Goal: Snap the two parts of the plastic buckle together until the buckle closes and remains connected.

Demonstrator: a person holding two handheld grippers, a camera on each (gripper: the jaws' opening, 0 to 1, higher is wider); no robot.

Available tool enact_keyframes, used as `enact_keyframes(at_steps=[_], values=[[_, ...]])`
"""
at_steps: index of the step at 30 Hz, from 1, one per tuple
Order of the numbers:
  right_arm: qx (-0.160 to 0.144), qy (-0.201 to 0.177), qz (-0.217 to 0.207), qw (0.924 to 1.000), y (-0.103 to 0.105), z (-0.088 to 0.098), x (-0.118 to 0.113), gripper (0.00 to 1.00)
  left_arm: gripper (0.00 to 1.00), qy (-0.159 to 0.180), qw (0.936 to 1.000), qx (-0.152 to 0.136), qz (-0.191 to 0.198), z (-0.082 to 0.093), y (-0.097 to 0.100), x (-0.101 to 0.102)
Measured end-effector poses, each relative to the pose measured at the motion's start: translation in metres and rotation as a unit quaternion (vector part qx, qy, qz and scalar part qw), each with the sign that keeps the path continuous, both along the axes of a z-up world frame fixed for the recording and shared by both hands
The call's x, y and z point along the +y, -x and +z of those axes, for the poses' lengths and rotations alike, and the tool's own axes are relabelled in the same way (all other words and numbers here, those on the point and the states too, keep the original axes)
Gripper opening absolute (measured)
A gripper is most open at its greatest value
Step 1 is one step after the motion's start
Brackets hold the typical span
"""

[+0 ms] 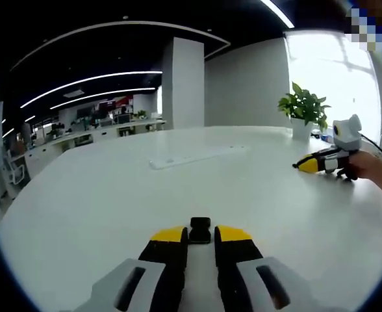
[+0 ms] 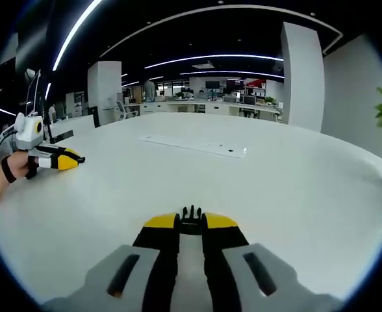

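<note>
Over a white table [image 1: 113, 208], my left gripper [image 1: 201, 236] is shut on a black buckle part [image 1: 200, 227], a blocky socket piece sticking out between the yellow fingertips. My right gripper [image 2: 191, 225] is shut on the other black buckle part [image 2: 191, 214], whose prongs point forward. The two parts are far apart. In the left gripper view the right gripper [image 1: 316, 163] is at the far right, held by a hand. In the right gripper view the left gripper [image 2: 61, 159] is at the far left, also in a hand.
A long flat white cover strip [image 1: 197, 156] [image 2: 197, 146] lies across the table's middle. A potted plant [image 1: 303, 107] stands at the far edge near the window. Behind the table are a white pillar [image 1: 182, 84] and office desks.
</note>
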State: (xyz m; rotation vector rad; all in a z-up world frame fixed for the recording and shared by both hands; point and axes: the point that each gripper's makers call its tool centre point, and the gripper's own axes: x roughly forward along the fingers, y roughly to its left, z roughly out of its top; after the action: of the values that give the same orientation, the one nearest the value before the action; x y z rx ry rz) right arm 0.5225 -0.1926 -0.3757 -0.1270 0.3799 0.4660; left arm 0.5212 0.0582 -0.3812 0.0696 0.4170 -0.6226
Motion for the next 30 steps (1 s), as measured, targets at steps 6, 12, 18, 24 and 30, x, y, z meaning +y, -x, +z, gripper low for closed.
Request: enact_keyframes(at_steps=[6, 12, 18, 24, 30], values=[[-0.001, 0.0, 0.001, 1.0, -0.001, 0.0, 0.0, 0.13, 0.12, 0.001, 1.0, 0.0, 0.003, -0.001, 0.003, 0.001], [0.0, -0.001, 0.002, 1.0, -0.008, 0.001, -0.004, 0.13, 0.12, 0.002, 1.0, 0.0, 0.003, -0.001, 0.004, 0.002], [0.0, -0.003, 0.0, 1.0, -0.011, 0.001, -0.005, 0.13, 0.12, 0.001, 1.0, 0.0, 0.008, 0.0, 0.0, 0.003], [0.005, -0.007, -0.007, 0.9999, -0.014, 0.002, -0.006, 0.13, 0.12, 0.003, 1.0, 0.002, 0.006, -0.001, -0.003, 0.003], [0.011, -0.008, -0.022, 0.9997, -0.019, 0.002, -0.009, 0.12, 0.11, 0.002, 0.9999, 0.007, 0.01, 0.0, -0.008, 0.004]])
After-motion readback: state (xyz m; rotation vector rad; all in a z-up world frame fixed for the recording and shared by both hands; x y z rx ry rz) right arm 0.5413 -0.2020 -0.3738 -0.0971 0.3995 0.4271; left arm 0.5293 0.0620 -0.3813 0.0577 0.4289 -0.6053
